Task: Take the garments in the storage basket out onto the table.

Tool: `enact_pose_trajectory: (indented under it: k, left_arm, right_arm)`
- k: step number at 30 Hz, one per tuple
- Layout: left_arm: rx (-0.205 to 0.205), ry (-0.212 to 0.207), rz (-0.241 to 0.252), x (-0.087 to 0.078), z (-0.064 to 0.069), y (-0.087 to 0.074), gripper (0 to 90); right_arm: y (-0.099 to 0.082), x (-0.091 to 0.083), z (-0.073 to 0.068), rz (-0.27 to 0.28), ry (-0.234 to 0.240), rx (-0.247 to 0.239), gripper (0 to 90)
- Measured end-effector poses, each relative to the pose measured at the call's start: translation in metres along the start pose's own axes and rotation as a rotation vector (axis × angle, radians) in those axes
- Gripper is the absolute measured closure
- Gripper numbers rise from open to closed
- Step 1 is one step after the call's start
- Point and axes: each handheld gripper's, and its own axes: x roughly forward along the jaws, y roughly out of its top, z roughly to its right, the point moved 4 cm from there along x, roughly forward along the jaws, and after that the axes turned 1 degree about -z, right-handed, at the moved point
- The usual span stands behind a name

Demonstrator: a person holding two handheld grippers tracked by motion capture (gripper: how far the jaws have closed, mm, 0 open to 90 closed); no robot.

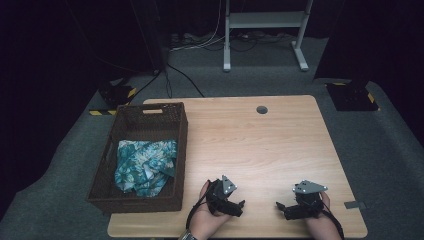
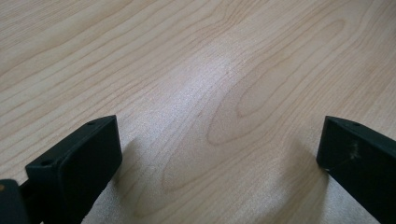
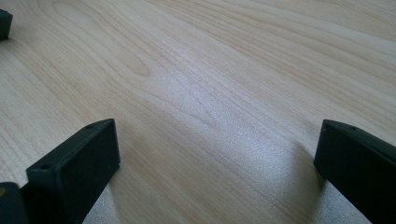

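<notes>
Both black two-jaw tools, left tool (image 1: pixel 239 205) and right tool (image 1: pixel 281 206), rest wide open and empty on the pale wooden surface (image 1: pixel 260 145). The teal floral cloth (image 1: pixel 145 166) lies inside the dark woven basket (image 1: pixel 150 114), left of them.

surface: wooden table (image 1: pixel 260 145) | on it: brown basket (image 1: pixel 125 197) at left edge, holding patterned cloth (image 1: pixel 145 165)

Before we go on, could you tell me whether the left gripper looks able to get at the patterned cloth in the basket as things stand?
Probably yes. The left gripper rests open on the table near the basket, and the patterned cloth lies uncovered in it. Only the basket's wall stands between, so it would have to come in from above.
</notes>
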Motion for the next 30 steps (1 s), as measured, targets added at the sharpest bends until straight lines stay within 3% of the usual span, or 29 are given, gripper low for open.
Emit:
enact_pose_trajectory:
  k: [8,12,14,16,18,21,30]
  left_arm:
    - [0.004,-0.005,0.001,-0.001,0.000,-0.001,0.0]
    - [-0.012,0.002,-0.005,-0.001,0.000,0.000,0.4]
    - [-0.030,-0.021,-0.005,-0.002,-0.001,0.001,0.4]
    - [-0.054,-0.090,0.089,-0.008,-0.002,0.007,0.8]
    - [-0.050,-0.106,0.113,-0.011,-0.002,0.009,0.6]
    - [-0.031,-0.101,0.159,-0.023,-0.001,0.016,0.0]
    - [0.002,-0.106,0.210,-0.043,0.003,0.022,0.0]
  right_arm:
    - [0.000,0.000,0.000,0.000,0.001,0.006,0.4]
    - [0.000,0.000,0.001,0.001,0.004,0.000,0.5]
    - [0.000,0.000,0.001,0.002,0.005,0.000,0.5]
    - [0.000,0.000,0.001,0.002,0.006,0.000,0.5]
    - [0.000,0.000,0.001,0.002,0.007,0.000,0.5]
    - [0.000,0.000,0.001,0.002,0.005,-0.004,0.4]
    - [0.000,0.000,0.000,0.001,0.006,-0.002,0.5]
